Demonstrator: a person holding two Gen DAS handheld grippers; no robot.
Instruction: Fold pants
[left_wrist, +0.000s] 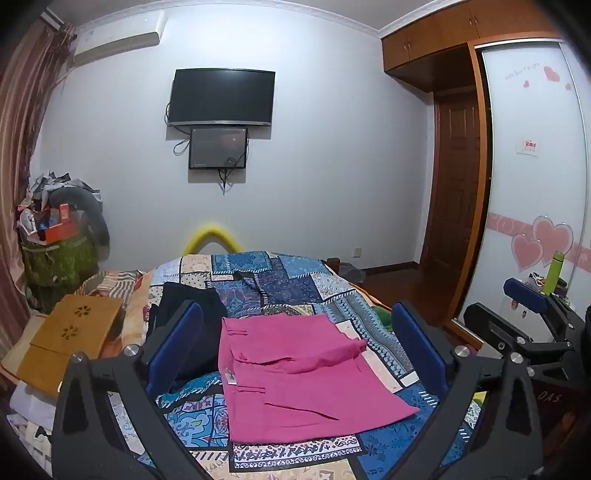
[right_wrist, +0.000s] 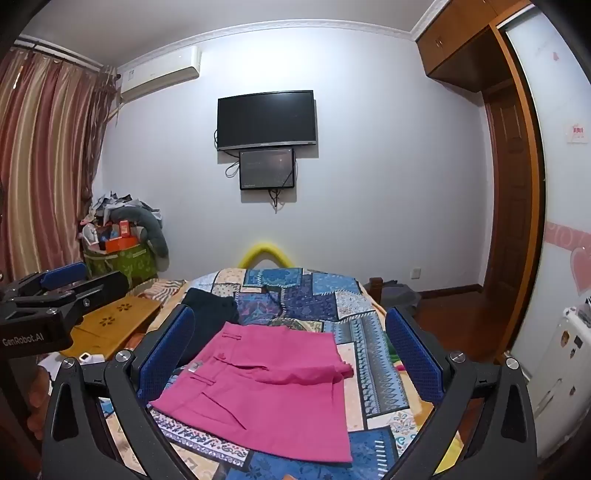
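Left wrist view, left to right. A wooden lap desk with flower-shaped cut-outs lies at the left edge of the bed. Beside it, a dark folded garment rests on the patchwork bedspread. The left gripper hovers above the bed with its jaws spread wide and nothing between the blue pads. The pink pants, folded into a compact rectangle with one short flap lying over the upper half, sit flat on the bedspread, framed between the two pads and touching neither. A white label shows at the left edge of the pants. At the far right, the right gripper is seen from the side, held above the bed's right edge.

Right wrist view, left to right. The left gripper enters at the left edge, above the lap desk. The dark garment lies just behind the pink pants, their edges nearly meeting. The right gripper is likewise wide open and grasps nothing; the pants lie on the bedspread below and between its pads.

On the far wall hang a dark television and a smaller screen directly beneath it.
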